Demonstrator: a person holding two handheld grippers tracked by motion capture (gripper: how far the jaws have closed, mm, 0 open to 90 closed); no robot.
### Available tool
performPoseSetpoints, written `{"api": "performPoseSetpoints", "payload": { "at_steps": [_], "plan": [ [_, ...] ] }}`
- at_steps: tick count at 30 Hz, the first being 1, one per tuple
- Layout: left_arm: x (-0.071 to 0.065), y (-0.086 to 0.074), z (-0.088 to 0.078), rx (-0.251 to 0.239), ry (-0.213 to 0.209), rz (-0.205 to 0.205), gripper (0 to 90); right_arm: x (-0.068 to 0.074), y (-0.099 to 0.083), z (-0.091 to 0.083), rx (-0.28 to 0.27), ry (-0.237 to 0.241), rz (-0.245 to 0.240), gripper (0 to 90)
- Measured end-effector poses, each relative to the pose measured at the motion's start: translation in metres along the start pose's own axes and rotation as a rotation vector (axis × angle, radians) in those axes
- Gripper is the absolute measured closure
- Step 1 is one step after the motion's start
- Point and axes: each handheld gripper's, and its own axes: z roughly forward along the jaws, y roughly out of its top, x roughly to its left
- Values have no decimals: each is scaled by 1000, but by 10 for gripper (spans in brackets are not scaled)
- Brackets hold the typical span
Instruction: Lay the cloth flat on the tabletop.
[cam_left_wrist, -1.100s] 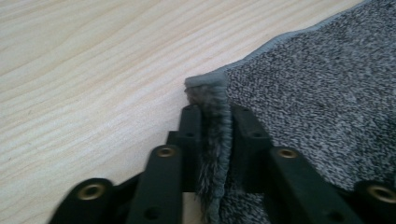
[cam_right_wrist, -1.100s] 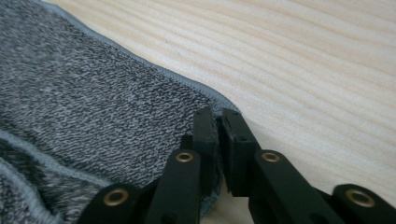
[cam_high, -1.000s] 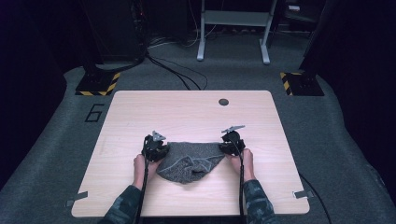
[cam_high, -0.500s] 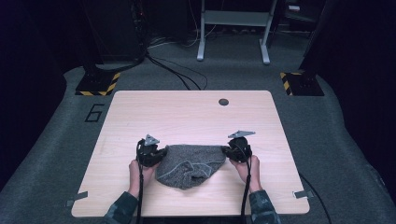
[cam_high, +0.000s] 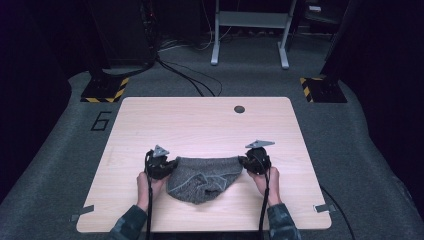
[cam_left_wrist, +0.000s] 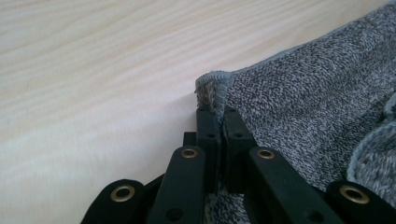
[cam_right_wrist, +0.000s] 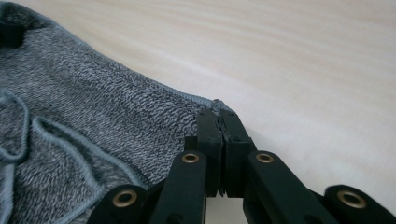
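Observation:
A grey terry towel (cam_high: 202, 177) with a light blue hem hangs stretched between my two grippers over the near middle of the wooden table (cam_high: 200, 125), its lower part bunched on the tabletop. My left gripper (cam_high: 170, 166) is shut on the towel's left top corner (cam_left_wrist: 212, 88); the hem sticks out above the closed jaws. My right gripper (cam_high: 244, 162) is shut on the right top corner (cam_right_wrist: 215, 105). In the right gripper view the towel (cam_right_wrist: 79, 140) spreads to the left with folded hems. In the left gripper view the towel (cam_left_wrist: 308, 112) spreads to the right.
A small dark round disc (cam_high: 239, 109) is set in the table near its far edge. Bare wood lies beyond the towel. Black-and-yellow striped bases (cam_high: 106, 89) and cables (cam_high: 190, 75) lie on the grey floor behind the table.
Both grippers have drawn apart and back toward the near edge, the right one rising a little. The towel's top edge is now pulled straighter between them.

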Motion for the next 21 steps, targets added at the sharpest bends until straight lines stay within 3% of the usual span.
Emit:
{"api": "performPoseSetpoints", "payload": {
  "at_steps": [2, 3, 5, 6, 8, 10, 11, 12, 13, 14, 15, 17, 19, 20, 21],
  "plan": [
    [12, 25, 6, -23, 19, -2, 878, -8, 19, 9, -4, -24, 5, 888],
    [17, 42, 6, -42, 40, 6, 879, -13, 32, 10, -15, -50, -18, 889],
    [27, 87, -5, -123, 76, 27, 879, -19, 67, 6, -44, -91, -26, 888],
    [29, 103, -13, -156, 92, 42, 879, -21, 93, -4, -84, -131, -50, 889],
    [27, 140, -40, -277, 111, 75, 878, -23, 127, -26, -166, -161, -89, 888],
    [19, 162, -69, -381, 133, 150, 877, -19, 156, -56, -266, -187, -107, 887],
    [19, 162, -69, -381, 133, 150, 876, -16, 165, -70, -310, -192, -131, 887],
    [9, 165, -88, -430, 162, 234, 874, -10, 170, -84, -342, -198, -137, 886],
    [9, 165, -88, -430, 162, 234, 872, -10, 170, -84, -342, -198, -137, 886],
    [5, 158, -93, -451, 147, 268, 868, -5, 163, -99, -383, -186, -154, 884],
    [0, 141, -92, -451, 137, 291, 866, -3, 158, -101, -389, -178, -163, 883],
    [-3, 112, -82, -439, 111, 297, 859, 1, 135, -98, -381, -154, -177, 879],
    [-6, 77, -68, -383, 65, 296, 852, 5, 104, -88, -348, -136, -187, 877],
    [-6, 77, -68, -383, 65, 296, 849, 5, 104, -88, -348, -136, -187, 877],
    [-9, 42, -51, -310, 23, 286, 842, 9, 69, -73, -305, -105, -185, 873]
  ]
}}
